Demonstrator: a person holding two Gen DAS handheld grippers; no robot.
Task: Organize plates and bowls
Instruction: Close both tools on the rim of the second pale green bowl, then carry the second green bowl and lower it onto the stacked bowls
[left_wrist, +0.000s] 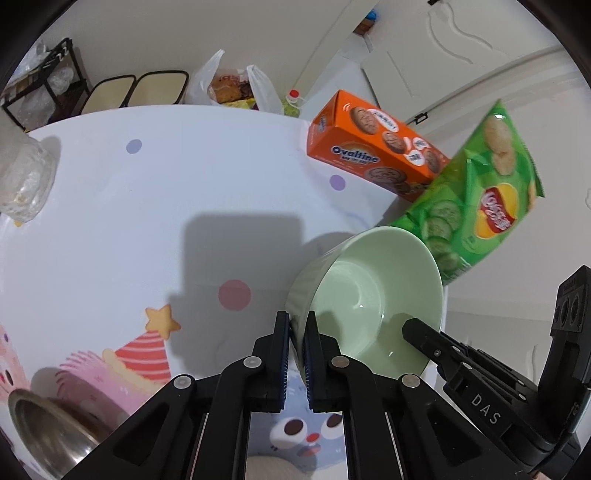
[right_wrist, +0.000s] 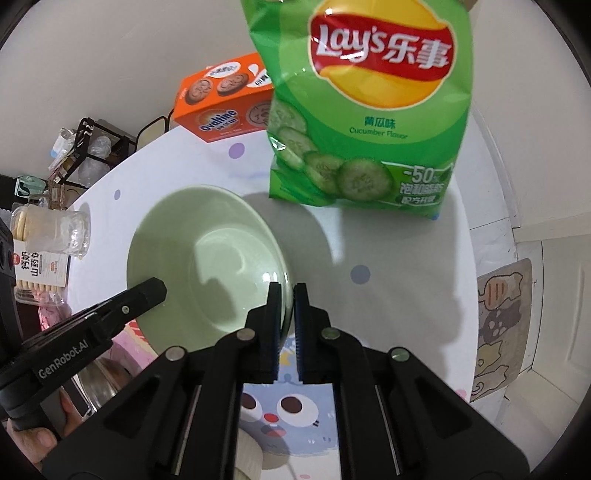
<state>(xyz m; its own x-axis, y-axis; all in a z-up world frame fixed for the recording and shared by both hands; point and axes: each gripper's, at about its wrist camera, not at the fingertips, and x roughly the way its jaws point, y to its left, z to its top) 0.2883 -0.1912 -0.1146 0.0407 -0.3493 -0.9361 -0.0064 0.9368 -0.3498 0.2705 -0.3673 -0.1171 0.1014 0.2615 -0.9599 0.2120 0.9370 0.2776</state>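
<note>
Both hand-held grippers hold one green bowl. In the left wrist view the bowl sits in the lower right of the frame, tipped up on its side so its open mouth faces right. The left hand-held gripper is at the bottom middle. Its two fingers are pinched narrow on the bowl's rim, one finger outside the wall and one inside.

The right hand-held gripper pokes in from the lower right corner of that view, with its tip at the other side of the rim.

In the right wrist view the bowl is in the middle left of the frame. The right hand-held gripper is at the bottom middle, and its fingers are pinched narrow on the near right edge of the rim. The left hand-held gripper comes in from the lower left and meets the rim on the far side.

The desk is white with colored dots and cartoon pictures. A green chip bag stands just behind the bowl, at the top of the right wrist view. An orange cookie box stands beside the bag, in the upper right of the left wrist view. A shiny metal bowl peeks in at the lower left corner of the left wrist view.
</note>
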